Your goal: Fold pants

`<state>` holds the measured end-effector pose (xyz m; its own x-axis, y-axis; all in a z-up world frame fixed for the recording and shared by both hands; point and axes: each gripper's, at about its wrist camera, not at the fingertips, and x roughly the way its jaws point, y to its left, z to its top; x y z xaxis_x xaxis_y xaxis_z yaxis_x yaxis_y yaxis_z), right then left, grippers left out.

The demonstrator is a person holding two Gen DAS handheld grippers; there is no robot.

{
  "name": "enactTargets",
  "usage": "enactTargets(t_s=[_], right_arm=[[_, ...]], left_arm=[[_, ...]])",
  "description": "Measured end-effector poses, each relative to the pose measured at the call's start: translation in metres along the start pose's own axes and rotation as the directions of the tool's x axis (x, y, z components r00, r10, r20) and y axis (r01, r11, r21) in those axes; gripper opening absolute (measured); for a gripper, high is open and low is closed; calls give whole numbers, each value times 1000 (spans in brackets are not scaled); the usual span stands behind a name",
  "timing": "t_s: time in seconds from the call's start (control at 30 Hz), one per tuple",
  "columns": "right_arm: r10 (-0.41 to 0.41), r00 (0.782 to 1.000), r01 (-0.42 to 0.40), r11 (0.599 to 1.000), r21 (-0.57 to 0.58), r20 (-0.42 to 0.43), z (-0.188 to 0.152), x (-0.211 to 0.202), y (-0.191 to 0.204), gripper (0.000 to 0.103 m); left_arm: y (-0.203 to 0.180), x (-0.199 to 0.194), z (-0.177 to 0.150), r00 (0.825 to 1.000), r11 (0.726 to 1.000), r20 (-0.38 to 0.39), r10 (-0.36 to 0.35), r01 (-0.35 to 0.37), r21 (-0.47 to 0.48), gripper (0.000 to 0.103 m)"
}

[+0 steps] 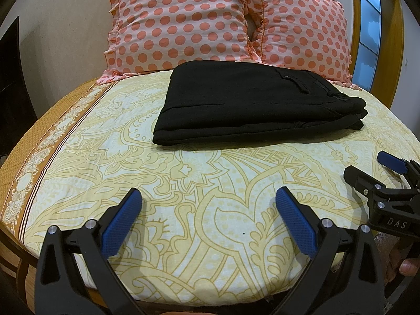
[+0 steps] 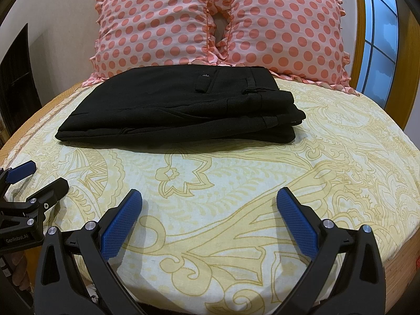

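Note:
Black pants (image 1: 249, 102) lie folded in a flat stack on the bed, in front of the pillows; they also show in the right wrist view (image 2: 181, 110), waistband and belt loops to the right. My left gripper (image 1: 208, 197) is open and empty, held above the sheet well short of the pants. My right gripper (image 2: 208, 197) is open and empty, likewise short of the pants. The right gripper shows at the right edge of the left wrist view (image 1: 372, 170), and the left gripper at the left edge of the right wrist view (image 2: 39, 173).
The bed has a yellow patterned sheet (image 1: 210, 183) with a brown border on the left. Two pink polka-dot pillows (image 1: 183, 21) (image 1: 302, 29) stand at the headboard. A wooden-framed window (image 2: 378, 31) is at the right, dark furniture (image 1: 13, 84) at the left.

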<state>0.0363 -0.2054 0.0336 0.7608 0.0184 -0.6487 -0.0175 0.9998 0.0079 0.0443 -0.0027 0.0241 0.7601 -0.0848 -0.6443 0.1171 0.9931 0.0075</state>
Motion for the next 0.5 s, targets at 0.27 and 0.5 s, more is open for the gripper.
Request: enactTargets(t_s=[0.27,0.5], right_arm=[[0,1000,0,1000,0,1,0,0,0,102],[-1,1000,1,1000,1,1,0,0,0,102]], left_arm=[[1,0,1,1000,1000,-1,-1,1,-1,101],[2,0,1,1000,1000,-1,-3,3,2,101]])
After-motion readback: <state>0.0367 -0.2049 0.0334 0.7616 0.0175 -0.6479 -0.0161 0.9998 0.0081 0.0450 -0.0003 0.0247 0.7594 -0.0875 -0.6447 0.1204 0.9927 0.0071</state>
